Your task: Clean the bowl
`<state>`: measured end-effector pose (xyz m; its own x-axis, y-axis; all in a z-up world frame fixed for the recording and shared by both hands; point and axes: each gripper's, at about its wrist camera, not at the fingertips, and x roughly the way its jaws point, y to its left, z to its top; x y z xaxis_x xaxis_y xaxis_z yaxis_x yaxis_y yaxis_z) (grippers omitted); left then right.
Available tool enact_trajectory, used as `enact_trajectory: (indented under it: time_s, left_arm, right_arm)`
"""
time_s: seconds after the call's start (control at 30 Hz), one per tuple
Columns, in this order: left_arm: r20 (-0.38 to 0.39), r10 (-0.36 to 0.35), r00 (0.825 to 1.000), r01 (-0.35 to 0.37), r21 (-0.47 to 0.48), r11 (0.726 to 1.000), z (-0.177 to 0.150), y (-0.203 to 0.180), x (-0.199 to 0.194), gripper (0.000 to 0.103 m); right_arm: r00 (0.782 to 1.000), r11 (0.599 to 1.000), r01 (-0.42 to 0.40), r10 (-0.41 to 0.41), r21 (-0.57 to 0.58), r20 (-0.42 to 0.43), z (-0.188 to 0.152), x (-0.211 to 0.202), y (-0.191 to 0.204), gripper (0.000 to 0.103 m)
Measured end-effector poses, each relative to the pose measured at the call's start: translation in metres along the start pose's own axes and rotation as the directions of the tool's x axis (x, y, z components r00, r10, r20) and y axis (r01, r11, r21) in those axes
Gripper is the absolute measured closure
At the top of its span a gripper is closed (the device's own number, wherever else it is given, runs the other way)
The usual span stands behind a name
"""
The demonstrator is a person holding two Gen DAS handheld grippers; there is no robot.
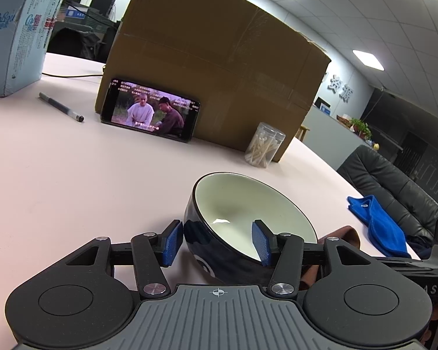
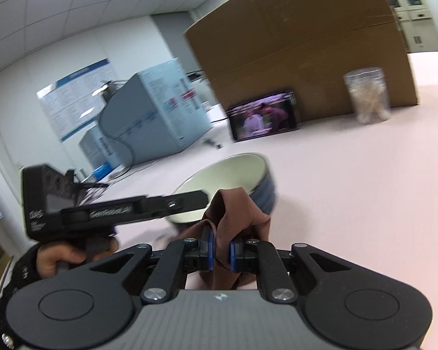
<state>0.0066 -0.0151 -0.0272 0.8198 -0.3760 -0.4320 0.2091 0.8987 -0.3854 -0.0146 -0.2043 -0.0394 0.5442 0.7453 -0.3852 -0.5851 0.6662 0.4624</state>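
A bowl [image 1: 248,204], dark outside and cream inside, is tilted up off the pink table [image 1: 58,189]. My left gripper [image 1: 217,242] is shut on its near wall, one blue pad outside and the other inside. In the right wrist view the same bowl [image 2: 227,172] sits just ahead, blurred. My right gripper [image 2: 222,250] is shut on a bunched brown cloth [image 2: 236,207], whose top reaches the bowl's near rim. A corner of that brown cloth [image 1: 344,233] shows beside the bowl in the left wrist view. A hand [image 2: 58,256] holds the left gripper's handle.
A large cardboard box [image 1: 219,58] stands behind, with a phone [image 1: 150,109] playing video propped against it. A clear jar of cotton swabs [image 1: 264,145], a pen [image 1: 61,106], a pale blue carton [image 1: 17,29], a blue cloth [image 1: 376,224] at the table's right edge and a black chair [image 1: 394,180] are nearby.
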Motion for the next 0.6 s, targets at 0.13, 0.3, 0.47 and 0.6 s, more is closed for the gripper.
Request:
enact_trajectory:
  time_s: [0.13, 0.3, 0.47, 0.6]
  left_arm:
    - [-0.001, 0.002, 1.000, -0.002, 0.001, 1.000, 0.000, 0.000, 0.000, 0.053]
    - [0.000, 0.003, 1.000, -0.003, 0.005, 1.000, 0.000, -0.001, 0.000, 0.053]
    - [0.001, 0.002, 1.000, -0.002, 0.005, 1.000, 0.000, -0.001, 0.000, 0.052]
    - [0.002, -0.001, 1.000, 0.001, 0.004, 1.000, 0.000, -0.001, -0.001, 0.052]
  right_arm:
    - [1.000, 1.000, -0.002, 0.002, -0.004, 0.002, 0.000, 0.000, 0.000, 0.090]
    - [0.998, 0.998, -0.046, 0.044, -0.041, -0.035, -0.003, 0.007, 0.008, 0.090]
    - [0.997, 0.996, -0.065, 0.063, -0.055, -0.049, -0.003, 0.009, 0.013, 0.090]
    - [1.000, 1.000, -0.018, 0.018, -0.026, -0.004, 0.000, 0.001, 0.006, 0.090]
